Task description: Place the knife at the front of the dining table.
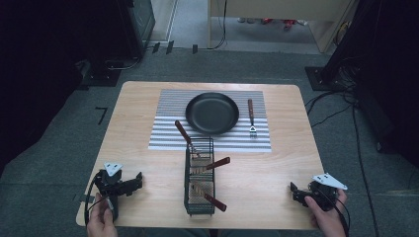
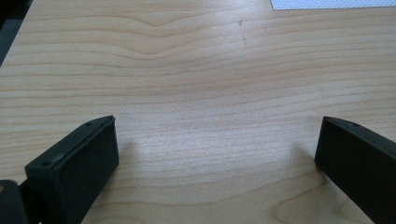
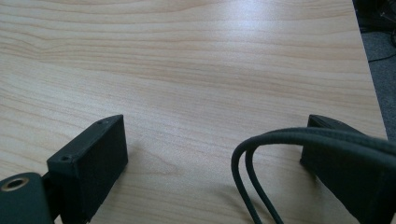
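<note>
Black wire basket (image 1: pixel 199 178) upright at table's near-centre edge; three brown-handled utensils (image 1: pixel 216 163) stick out tilted; just behind it striped mat, black pan.

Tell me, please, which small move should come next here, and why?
Probably bring the left tool forward to the black wire basket. Both tools rest open and empty at the wooden table's near edge, and wooden-handled utensils stick out of the basket.

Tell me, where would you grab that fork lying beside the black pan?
Probably the fork by its brown wooden handle, from straight above, jaws across it. It lies flat on the striped mat, handle pointing away, clear of the pan, nearer the right gripper.
</note>
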A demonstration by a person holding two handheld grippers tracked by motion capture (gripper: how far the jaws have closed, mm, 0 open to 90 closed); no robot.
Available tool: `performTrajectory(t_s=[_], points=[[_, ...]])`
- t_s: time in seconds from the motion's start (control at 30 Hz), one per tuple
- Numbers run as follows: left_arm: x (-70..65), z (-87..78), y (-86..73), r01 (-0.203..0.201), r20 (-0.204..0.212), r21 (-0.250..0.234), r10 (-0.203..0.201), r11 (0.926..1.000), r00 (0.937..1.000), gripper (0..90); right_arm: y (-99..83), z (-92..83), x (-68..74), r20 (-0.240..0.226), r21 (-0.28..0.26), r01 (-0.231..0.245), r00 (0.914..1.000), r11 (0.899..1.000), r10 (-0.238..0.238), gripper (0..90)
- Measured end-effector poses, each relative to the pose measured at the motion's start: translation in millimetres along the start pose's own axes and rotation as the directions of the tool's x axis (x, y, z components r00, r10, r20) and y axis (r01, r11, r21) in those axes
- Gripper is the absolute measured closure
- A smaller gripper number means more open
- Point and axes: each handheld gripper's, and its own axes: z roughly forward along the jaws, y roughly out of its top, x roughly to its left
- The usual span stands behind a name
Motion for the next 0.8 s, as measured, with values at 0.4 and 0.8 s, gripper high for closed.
performTrajectory(t_s=[0.4,0.8], points=[[-1.8,1.2,1.1,0.019,-0.017,-0.001,-0.019,0.9998,0.9997,0.0,0.0,0.0,-0.1,0.0,0.0,0.001,1.0,1.0,-0.001,6.7],[-6.4,1.9,5.8,0.05,-0.037,0.018,-0.05,0.9986,0.9981,0.6,0.1,0.0,0.0,0.0,0.0,0.0,1.0,1.0,0.0,6.7]])
